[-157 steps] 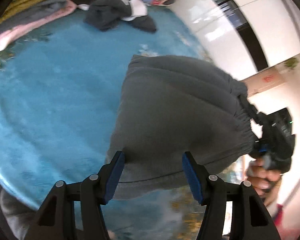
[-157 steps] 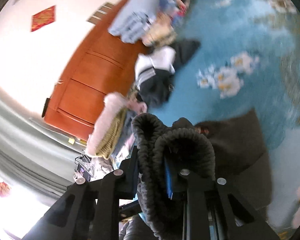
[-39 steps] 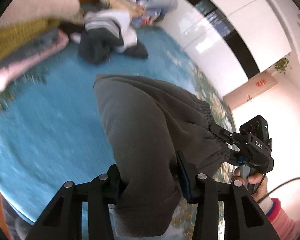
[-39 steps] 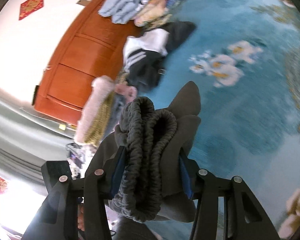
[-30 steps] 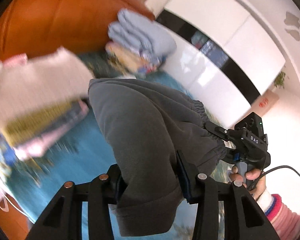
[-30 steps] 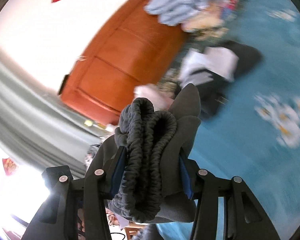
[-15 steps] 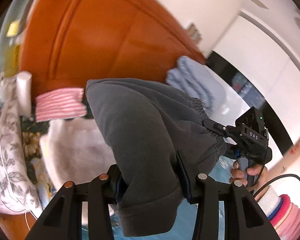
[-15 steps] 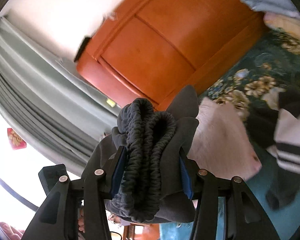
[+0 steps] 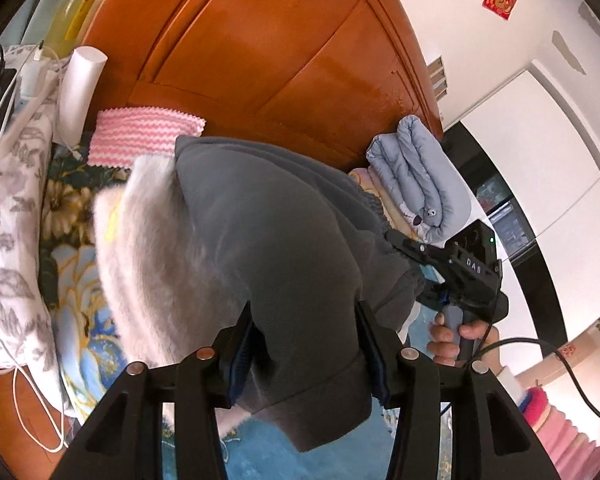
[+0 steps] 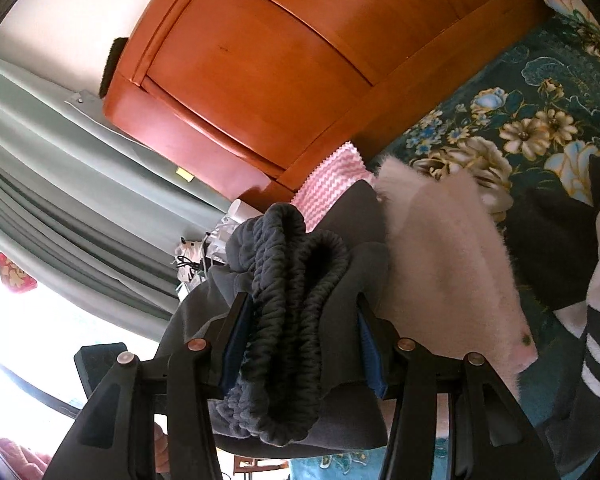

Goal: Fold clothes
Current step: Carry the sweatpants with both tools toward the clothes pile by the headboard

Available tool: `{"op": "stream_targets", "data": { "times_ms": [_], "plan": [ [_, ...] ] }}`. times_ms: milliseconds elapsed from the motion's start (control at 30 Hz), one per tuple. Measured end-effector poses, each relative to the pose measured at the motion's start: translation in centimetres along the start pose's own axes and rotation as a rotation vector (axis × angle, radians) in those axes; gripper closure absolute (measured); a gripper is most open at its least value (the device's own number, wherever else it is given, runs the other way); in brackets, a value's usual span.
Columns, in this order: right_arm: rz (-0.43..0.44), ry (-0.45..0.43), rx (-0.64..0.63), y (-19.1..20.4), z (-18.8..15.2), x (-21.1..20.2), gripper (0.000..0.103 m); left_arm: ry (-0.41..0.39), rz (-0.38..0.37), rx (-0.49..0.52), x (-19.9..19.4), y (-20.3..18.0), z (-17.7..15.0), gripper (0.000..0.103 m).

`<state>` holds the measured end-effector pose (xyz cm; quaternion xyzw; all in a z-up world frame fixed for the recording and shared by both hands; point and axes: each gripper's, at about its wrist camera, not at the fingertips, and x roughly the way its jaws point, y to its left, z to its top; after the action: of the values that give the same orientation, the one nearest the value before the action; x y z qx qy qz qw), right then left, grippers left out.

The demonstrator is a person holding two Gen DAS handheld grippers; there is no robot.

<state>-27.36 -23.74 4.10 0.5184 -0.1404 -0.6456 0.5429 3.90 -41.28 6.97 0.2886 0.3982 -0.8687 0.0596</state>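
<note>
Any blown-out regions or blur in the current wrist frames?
Left wrist: sharp, heavy fisheye bowing of the wooden headboard; the fluffy white garment looks slightly soft. Right wrist: window area at lower left is blown out; grey sweatpants stay crisp.

You've got one grey sweatpants [image 9: 276, 240] bundle, two grippers – left gripper [image 9: 306, 340], right gripper [image 10: 298, 344]. Also one fluffy white sweater [image 9: 156, 264], one pink striped cloth [image 9: 140, 140], one blue puffer jacket [image 9: 424, 184], one wooden headboard [image 9: 268, 48], one floral pillow [image 9: 12, 208].

left gripper [image 9: 306, 340] clamps grey trousers [image 9: 284, 240]
</note>
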Motion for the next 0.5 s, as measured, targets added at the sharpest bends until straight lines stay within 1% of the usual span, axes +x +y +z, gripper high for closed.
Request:
{"op": "stream_targets", "data": {
  "times_ms": [133,200,233,267,333,400,433,500],
  "plan": [
    [-0.018,-0.002,0.027,-0.2,0.0,0.3,0.05,0.011,0.0,-0.014,-0.6,-0.1,-0.6,0.052],
    [-0.027,0.0,0.037,-0.3,-0.2,0.1,0.048,0.011,0.008,-0.006,-1.4,-0.1,-0.5,0.051],
    [-0.034,0.001,0.038,-0.2,-0.3,-0.1,0.046,0.009,0.013,0.001,-1.9,0.0,-0.4,0.049],
    [-0.047,0.002,0.035,0.0,-0.3,-0.4,0.046,0.002,0.027,0.008,-2.5,0.0,-0.3,0.046],
    [-0.079,-0.004,0.027,0.5,-0.2,-1.0,0.045,-0.028,0.067,0.019,-4.0,-0.1,0.1,0.046],
    [-0.104,-0.032,0.017,1.1,-0.1,-1.9,0.045,-0.063,0.085,0.027,-5.0,-0.7,0.8,0.046],
    [-0.112,-0.05,0.008,1.5,0.0,-2.4,0.045,-0.069,0.083,0.04,-5.1,-1.1,1.0,0.045],
    [-0.125,-0.055,-0.064,3.6,-0.2,-2.5,0.045,-0.065,0.073,0.106,-4.7,-3.1,1.7,0.045]
  ]
}}
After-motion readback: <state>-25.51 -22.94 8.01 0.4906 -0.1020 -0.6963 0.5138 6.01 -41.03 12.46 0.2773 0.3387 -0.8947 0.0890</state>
